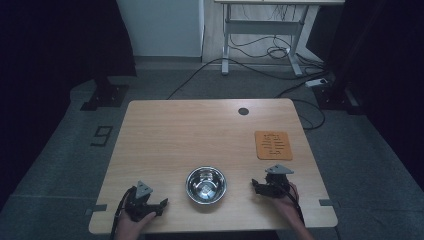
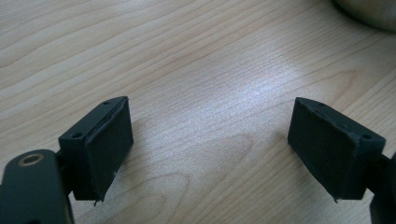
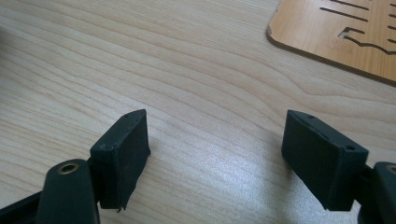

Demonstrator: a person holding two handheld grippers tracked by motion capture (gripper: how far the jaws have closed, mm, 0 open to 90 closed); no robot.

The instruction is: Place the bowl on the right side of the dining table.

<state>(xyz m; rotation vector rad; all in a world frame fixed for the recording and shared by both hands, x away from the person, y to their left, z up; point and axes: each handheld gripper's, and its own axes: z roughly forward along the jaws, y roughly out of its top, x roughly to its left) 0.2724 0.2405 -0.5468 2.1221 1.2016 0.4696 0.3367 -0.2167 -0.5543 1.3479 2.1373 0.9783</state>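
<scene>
A shiny metal bowl (image 1: 206,185) stands on the wooden table (image 1: 200,130) near its front edge, between my two hands. My left gripper (image 1: 159,205) rests low on the table to the bowl's left, open, with only bare wood between its jaws (image 2: 210,149). The bowl's rim (image 2: 369,11) peeks in at the top right of the left gripper view. To the bowl's right my right gripper (image 1: 256,186) is open too, nothing between its pads (image 3: 215,158). An orange-brown cut-out board (image 1: 273,145) lies just beyond it, and its corner (image 3: 341,32) shows in the right gripper view.
A round dark grommet (image 1: 243,111) sits in the table's far edge. Beyond the table, cables and a power strip (image 1: 318,82) lie on the grey floor under a white desk frame (image 1: 260,35). Dark stands flank both sides.
</scene>
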